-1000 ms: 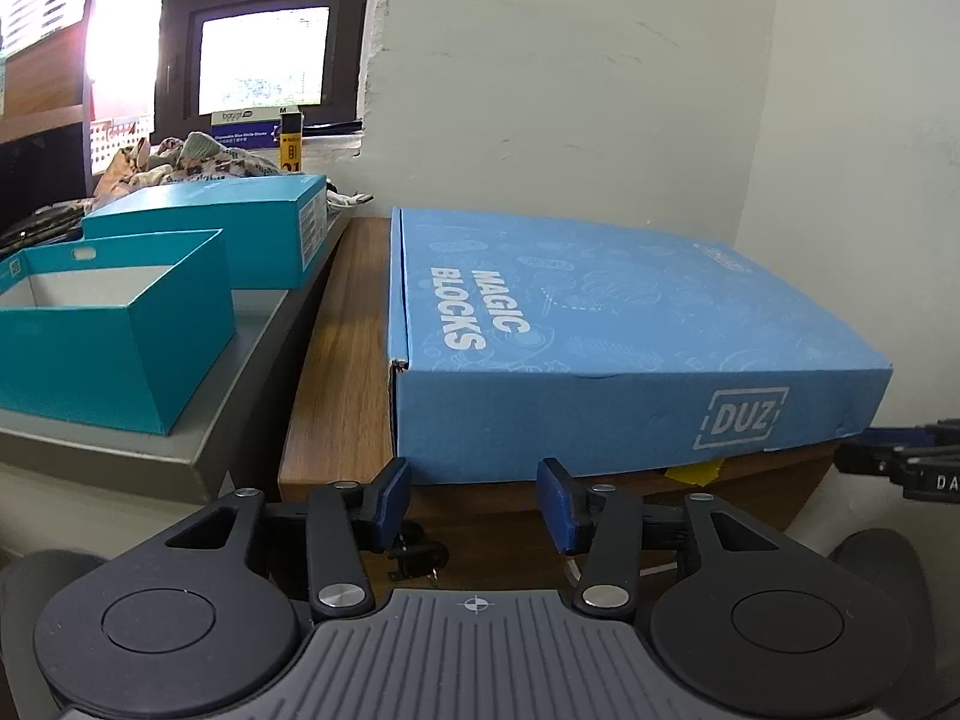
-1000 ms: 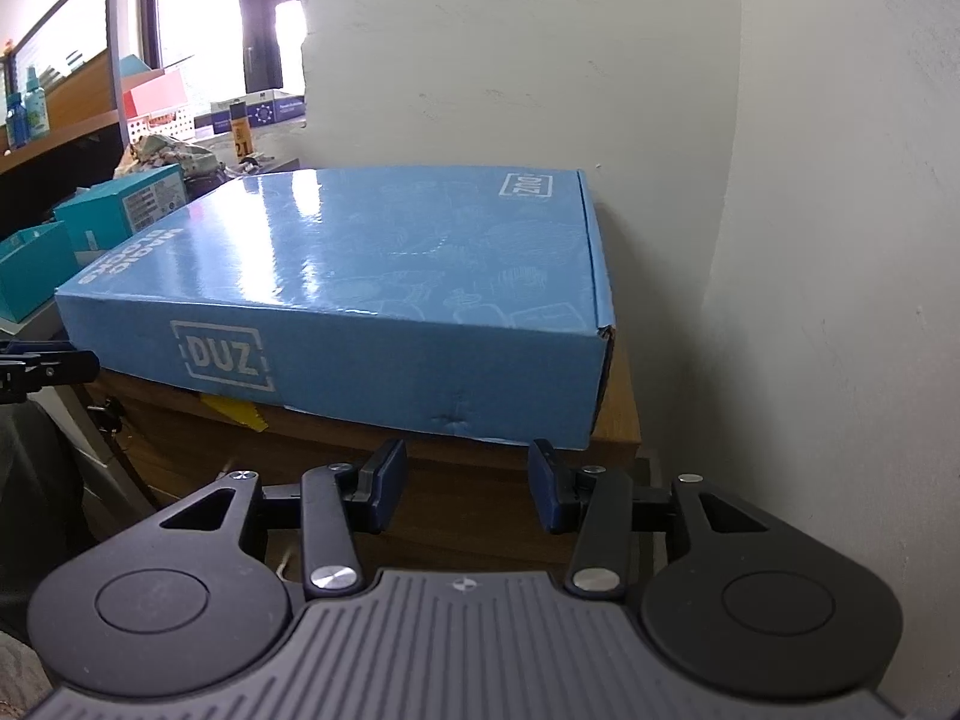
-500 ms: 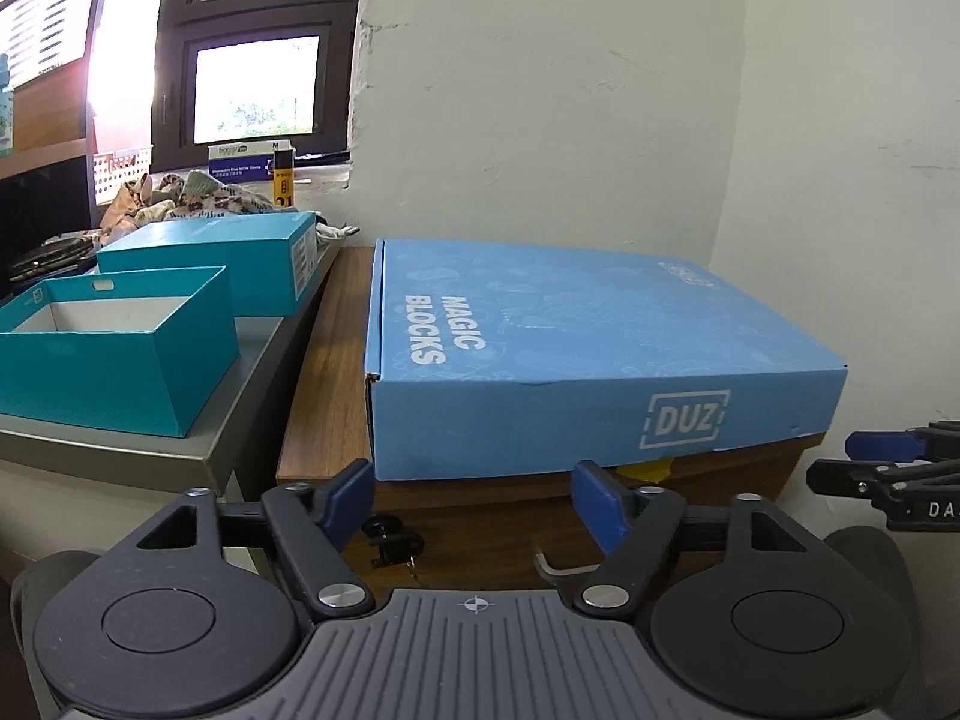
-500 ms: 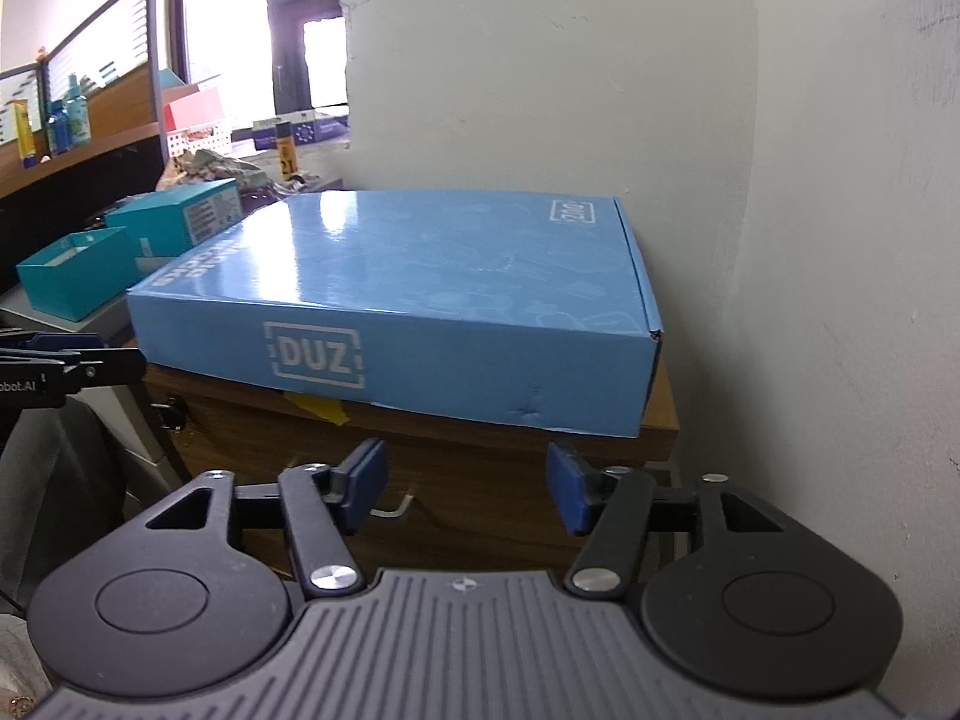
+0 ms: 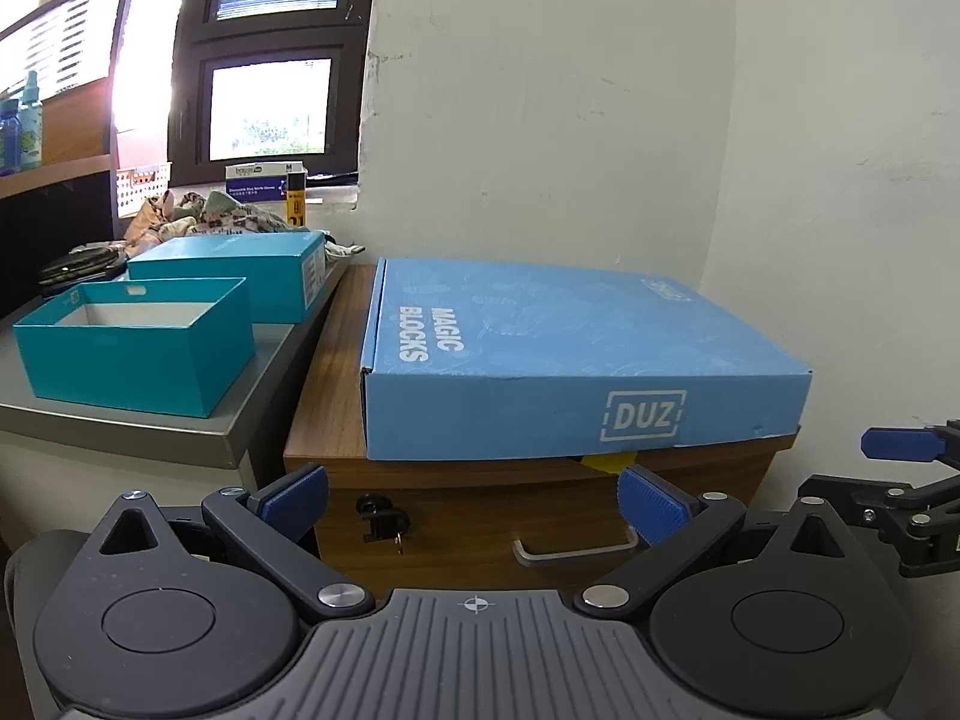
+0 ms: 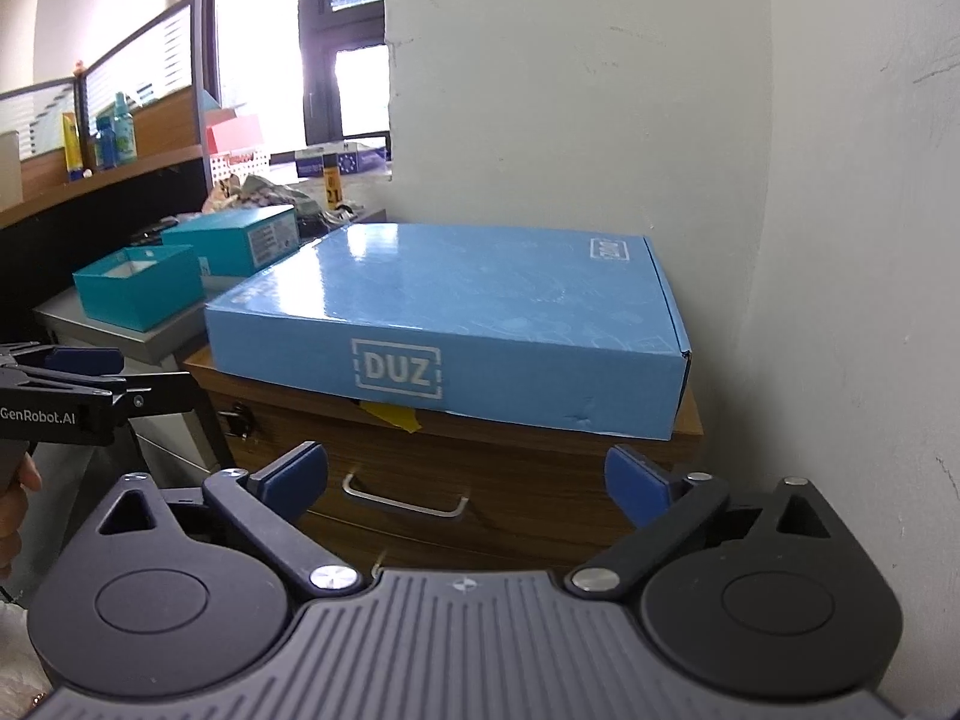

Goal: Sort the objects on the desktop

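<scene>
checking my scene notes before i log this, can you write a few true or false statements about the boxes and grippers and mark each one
1. The big blue Magic Blocks box lies on the wooden drawer cabinet. True.
2. The left gripper is clamped on that box. False: its jaws are opening with nothing between them.
3. The nearer teal box has no lid on. True.
4. The right gripper holds the drawer handle. False: its jaws are opening, empty, short of the handle.
5. The teal boxes sit on the wooden cabinet. False: they are on the grey cabinet beside it.
</scene>
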Demonstrator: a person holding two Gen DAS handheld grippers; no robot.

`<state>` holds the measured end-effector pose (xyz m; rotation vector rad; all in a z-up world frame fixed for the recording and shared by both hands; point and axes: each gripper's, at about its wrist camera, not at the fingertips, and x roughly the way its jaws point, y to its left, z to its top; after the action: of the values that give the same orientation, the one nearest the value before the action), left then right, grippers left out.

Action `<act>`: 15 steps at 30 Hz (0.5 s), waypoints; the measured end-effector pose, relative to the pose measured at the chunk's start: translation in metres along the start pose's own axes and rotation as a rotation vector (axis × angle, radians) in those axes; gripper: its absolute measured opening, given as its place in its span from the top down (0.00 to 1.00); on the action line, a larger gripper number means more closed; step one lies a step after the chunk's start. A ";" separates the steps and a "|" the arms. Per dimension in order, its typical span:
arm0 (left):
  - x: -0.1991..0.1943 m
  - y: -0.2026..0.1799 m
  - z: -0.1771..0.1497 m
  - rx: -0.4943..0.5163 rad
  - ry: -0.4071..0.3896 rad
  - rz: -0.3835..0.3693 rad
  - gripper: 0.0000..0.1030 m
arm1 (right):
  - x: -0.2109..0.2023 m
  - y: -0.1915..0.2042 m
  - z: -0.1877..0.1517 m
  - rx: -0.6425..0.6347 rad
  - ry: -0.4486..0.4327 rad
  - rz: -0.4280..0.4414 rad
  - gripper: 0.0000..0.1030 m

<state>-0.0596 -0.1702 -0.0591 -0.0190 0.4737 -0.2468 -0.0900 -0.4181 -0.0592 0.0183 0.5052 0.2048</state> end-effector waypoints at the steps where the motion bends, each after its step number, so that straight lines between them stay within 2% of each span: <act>1: -0.002 -0.001 -0.001 0.001 -0.001 0.000 0.00 | -0.003 0.001 -0.001 0.003 -0.005 0.003 0.00; 15: -0.031 -0.012 -0.020 0.006 0.017 0.037 0.00 | -0.027 0.014 -0.021 0.012 -0.030 -0.006 0.00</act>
<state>-0.0986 -0.1736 -0.0622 -0.0020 0.4899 -0.2121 -0.1260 -0.4100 -0.0638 0.0313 0.4761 0.1950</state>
